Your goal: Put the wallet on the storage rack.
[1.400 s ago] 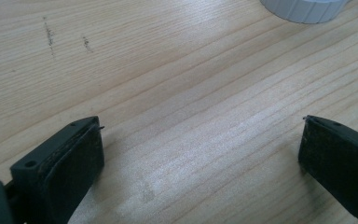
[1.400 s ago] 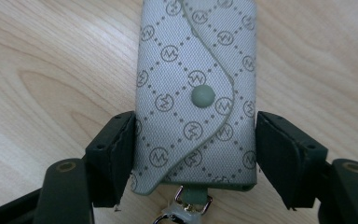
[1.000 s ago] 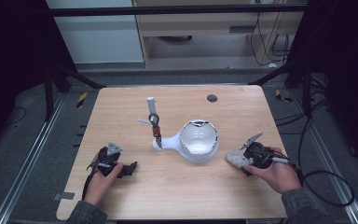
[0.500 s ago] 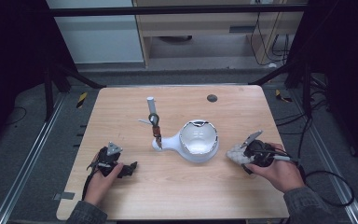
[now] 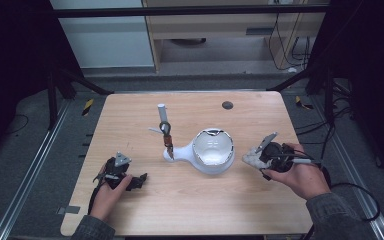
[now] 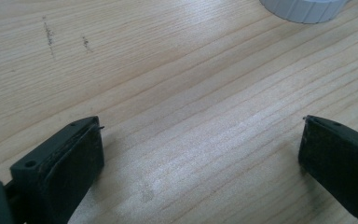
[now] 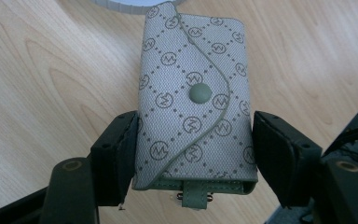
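Note:
A grey patterned pouch (image 7: 193, 70) with a snap button lies flat on the wooden table (image 5: 205, 200), and my right gripper (image 7: 196, 149) is shut on its lower half. In the high view that pouch (image 5: 249, 160) sits just right of a white bowl-shaped object (image 5: 212, 150) with a short neck. My right gripper (image 5: 258, 157) points left at it. My left gripper (image 5: 139, 179) rests at the near left of the table. Its jaws stand wide apart over bare wood, and the left gripper (image 6: 200, 123) holds nothing.
A thin upright post with a white top (image 5: 161, 108) and a dark ring (image 5: 165, 127) stands by the white object's neck. A small dark disc (image 5: 227, 105) sits near the far edge. The white object's ribbed rim (image 6: 303, 7) lies ahead of the left jaws.
My right gripper, with the pouch in it, has edged slightly left toward the white object. The left gripper has stayed where it was.

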Motion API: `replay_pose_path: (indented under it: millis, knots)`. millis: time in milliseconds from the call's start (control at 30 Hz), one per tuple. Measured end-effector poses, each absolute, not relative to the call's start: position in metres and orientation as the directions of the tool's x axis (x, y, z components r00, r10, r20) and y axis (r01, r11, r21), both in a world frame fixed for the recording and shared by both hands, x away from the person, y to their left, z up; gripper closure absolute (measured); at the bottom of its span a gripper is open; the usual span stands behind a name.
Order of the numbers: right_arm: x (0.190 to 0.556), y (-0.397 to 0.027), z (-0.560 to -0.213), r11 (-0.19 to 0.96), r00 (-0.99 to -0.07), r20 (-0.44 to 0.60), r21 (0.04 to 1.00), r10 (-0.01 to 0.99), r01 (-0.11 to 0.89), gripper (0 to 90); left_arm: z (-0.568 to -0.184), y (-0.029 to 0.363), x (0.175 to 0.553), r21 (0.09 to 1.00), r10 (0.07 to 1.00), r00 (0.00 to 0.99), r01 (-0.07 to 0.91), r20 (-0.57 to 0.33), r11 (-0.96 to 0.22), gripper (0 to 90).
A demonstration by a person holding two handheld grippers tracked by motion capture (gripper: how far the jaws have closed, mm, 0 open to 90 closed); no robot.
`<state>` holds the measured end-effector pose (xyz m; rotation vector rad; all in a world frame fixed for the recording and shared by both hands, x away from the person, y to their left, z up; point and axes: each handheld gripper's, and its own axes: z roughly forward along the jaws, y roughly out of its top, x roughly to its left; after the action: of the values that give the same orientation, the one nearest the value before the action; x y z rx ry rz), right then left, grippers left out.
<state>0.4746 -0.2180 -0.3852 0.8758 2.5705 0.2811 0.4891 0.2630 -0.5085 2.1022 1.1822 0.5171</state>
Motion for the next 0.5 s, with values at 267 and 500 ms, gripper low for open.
replay_pose_path:
  millis: [267, 500]
  knots:
    - [0.476, -0.210, -0.369, 0.810, -0.731, -0.353, 0.305, 0.584, 0.500, 33.5, -0.509, 0.263, 0.489, 0.713, 0.858, 0.513, 0.595, 0.018, -0.371, 0.0]
    - [0.477, -0.203, -0.359, 0.819, -0.734, -0.369, 0.317, 0.571, 0.478, 33.5, -0.508, 0.263, 0.489, 0.712, 0.859, 0.512, 0.596, 0.019, -0.372, 0.0]
